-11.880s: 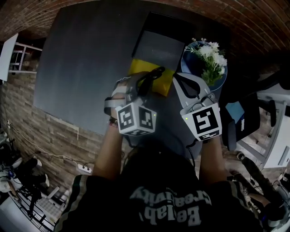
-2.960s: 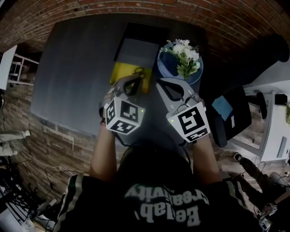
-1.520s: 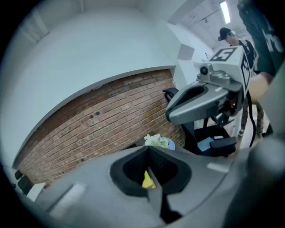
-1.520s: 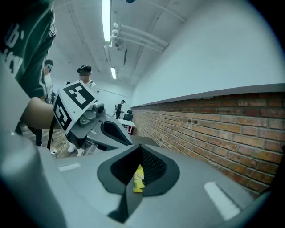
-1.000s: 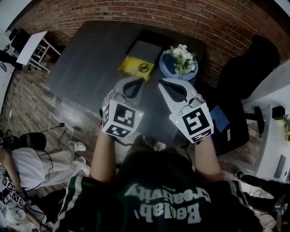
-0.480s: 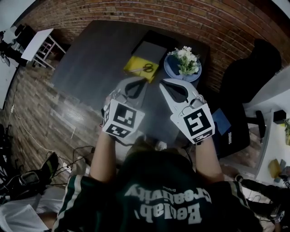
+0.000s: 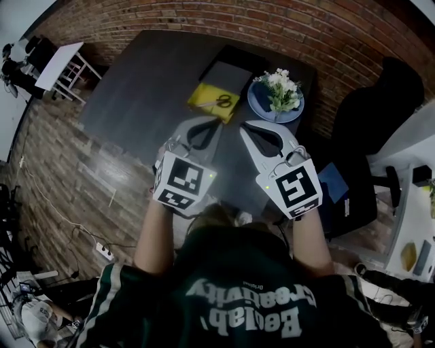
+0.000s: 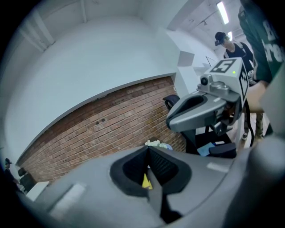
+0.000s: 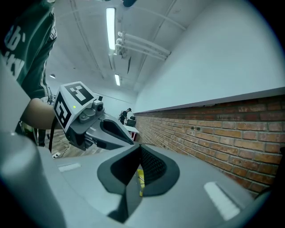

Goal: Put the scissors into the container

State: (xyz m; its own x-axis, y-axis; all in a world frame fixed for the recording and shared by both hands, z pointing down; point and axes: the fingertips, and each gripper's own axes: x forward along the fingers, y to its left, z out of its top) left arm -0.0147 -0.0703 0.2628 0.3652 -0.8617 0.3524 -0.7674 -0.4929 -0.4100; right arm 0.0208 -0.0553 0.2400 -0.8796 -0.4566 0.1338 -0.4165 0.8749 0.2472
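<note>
The dark grey table (image 7: 143, 88) is standing on a wood-plank floor (image 7: 75, 177), its far edge running along a brick wall (image 7: 272, 27). Three things are lying on it, all gathered toward its far right part. A yellow container (image 7: 204, 103) is sitting nearest the person. From it, a dark flat box (image 7: 228, 71) with a grey top is lying just beside at one o'clock, and a blue round dish (image 7: 259, 109) carrying white flowers is sitting near at three o'clock.

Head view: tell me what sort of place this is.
Probably an office or lab workroom: a dark desk against a brick wall, a black office chair, a power strip on the wood floor.
</note>
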